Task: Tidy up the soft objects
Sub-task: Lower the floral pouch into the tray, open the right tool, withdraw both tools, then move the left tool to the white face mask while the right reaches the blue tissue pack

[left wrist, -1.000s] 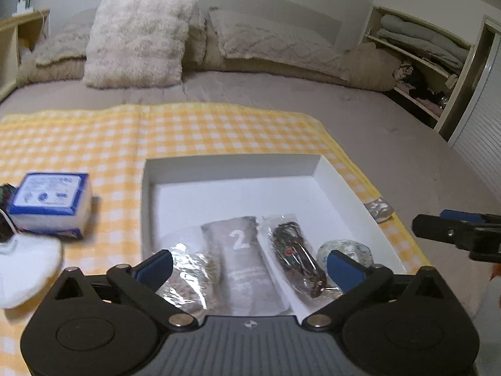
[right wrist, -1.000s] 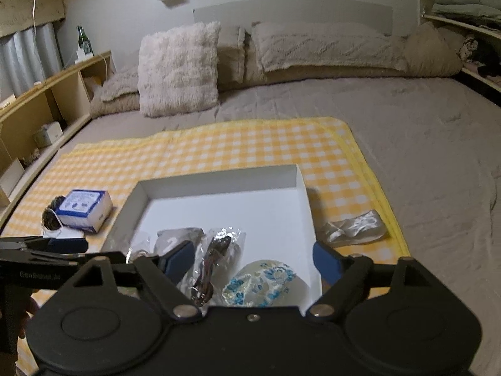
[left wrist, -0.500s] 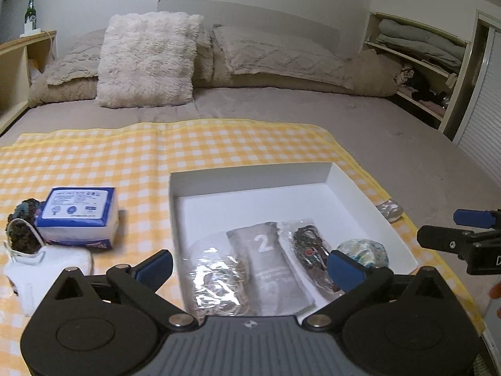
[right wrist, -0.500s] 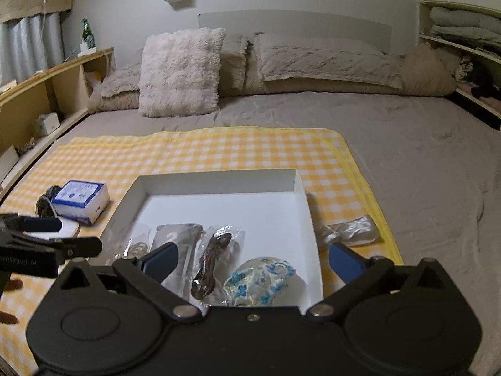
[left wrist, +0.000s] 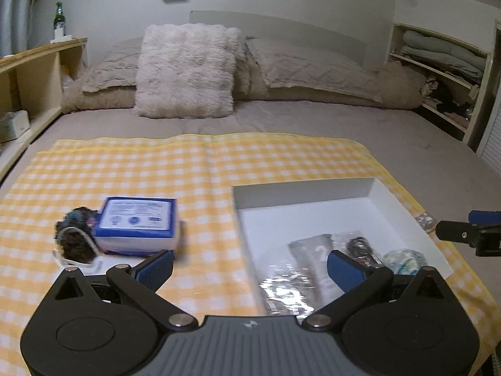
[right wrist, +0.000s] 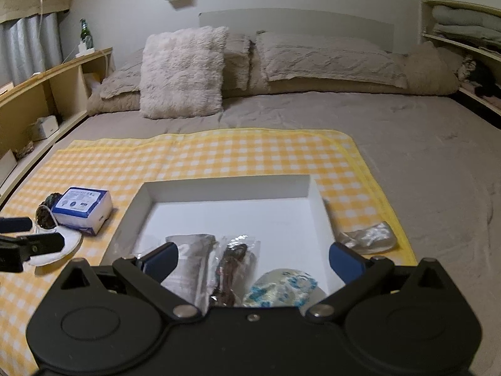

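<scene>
A white box (left wrist: 300, 185) (right wrist: 225, 185) lies on a yellow checked cloth (left wrist: 188, 163) on the bed. Inside it are a grey packet marked 2 (left wrist: 313, 250) (right wrist: 191, 250), a bagged dark item (left wrist: 361, 249) (right wrist: 233, 260), a blue-flowered bundle (left wrist: 404, 258) (right wrist: 281, 286) and a clear crinkly bag (left wrist: 281, 291). Left of the box sit a blue-and-white pack (left wrist: 137, 222) (right wrist: 83, 205), a dark scrunchie (left wrist: 73, 235) and a white mask (right wrist: 59, 249). My left gripper (left wrist: 250, 268) is open over the cloth beside the box. My right gripper (right wrist: 253, 258) is open over the box's near end, empty.
A clear plastic bag (right wrist: 366, 238) lies on the cloth's right edge. Pillows (left wrist: 188, 69) line the bed's head. Wooden shelving (right wrist: 47, 94) runs along the left, and shelves with folded linen (left wrist: 438, 53) stand at the right.
My left gripper has swung left, so the box now sits to its right and the pack and scrunchie come into fuller view. The right gripper's jaws have widened and it has shifted slightly.
</scene>
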`<state>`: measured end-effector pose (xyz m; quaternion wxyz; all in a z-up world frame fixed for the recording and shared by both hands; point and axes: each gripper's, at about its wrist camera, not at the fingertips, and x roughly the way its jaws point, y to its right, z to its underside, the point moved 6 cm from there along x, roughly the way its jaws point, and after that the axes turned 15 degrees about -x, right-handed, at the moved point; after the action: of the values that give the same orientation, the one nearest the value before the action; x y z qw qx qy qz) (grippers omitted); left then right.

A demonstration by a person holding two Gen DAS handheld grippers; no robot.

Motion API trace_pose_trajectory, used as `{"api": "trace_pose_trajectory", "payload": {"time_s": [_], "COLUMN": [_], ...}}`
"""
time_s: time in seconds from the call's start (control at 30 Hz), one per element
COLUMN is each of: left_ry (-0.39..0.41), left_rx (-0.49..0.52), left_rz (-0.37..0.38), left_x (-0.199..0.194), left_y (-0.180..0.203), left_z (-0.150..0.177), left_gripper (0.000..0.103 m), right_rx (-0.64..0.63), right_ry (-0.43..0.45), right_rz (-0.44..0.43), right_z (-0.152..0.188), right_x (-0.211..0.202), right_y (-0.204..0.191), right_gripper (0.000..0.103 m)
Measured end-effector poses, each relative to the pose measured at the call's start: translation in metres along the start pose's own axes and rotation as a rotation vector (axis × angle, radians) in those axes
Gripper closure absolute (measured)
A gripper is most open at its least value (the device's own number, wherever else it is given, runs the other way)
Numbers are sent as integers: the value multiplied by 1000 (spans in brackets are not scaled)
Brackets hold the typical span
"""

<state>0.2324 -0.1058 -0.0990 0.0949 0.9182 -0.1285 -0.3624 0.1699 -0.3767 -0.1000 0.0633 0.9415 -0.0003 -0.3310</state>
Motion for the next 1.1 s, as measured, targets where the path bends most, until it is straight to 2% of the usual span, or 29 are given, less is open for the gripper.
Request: {"api": "trace_pose_trajectory", "payload": {"time_s": [0.2, 0.3, 0.6, 0.93, 1.1], "left_ry": [15, 29, 37, -28, -81], "left_rx": [4, 7, -33, -46, -4], "left_rz": [-45, -74, -164, -218, -187], "left_x": [-6, -9, -9, 17, 37], "left_y": [-36, -55, -115, -152, -150], "left_z": [-10, -16, -28, -26, -20], "left_gripper": [0, 0, 0, 0, 0], "right_rx": [-5, 5, -24, -79, -116], "right_ry": [29, 39, 54, 75, 81], "right_rz": [-24, -63, -120, -167, -196], "right_z": [-17, -26, -51, -81, -95], "right_x": [7, 11, 24, 46, 63], "right_y": [-19, -32, -72, -126, -158], "right_gripper": [0, 0, 0, 0, 0]}}
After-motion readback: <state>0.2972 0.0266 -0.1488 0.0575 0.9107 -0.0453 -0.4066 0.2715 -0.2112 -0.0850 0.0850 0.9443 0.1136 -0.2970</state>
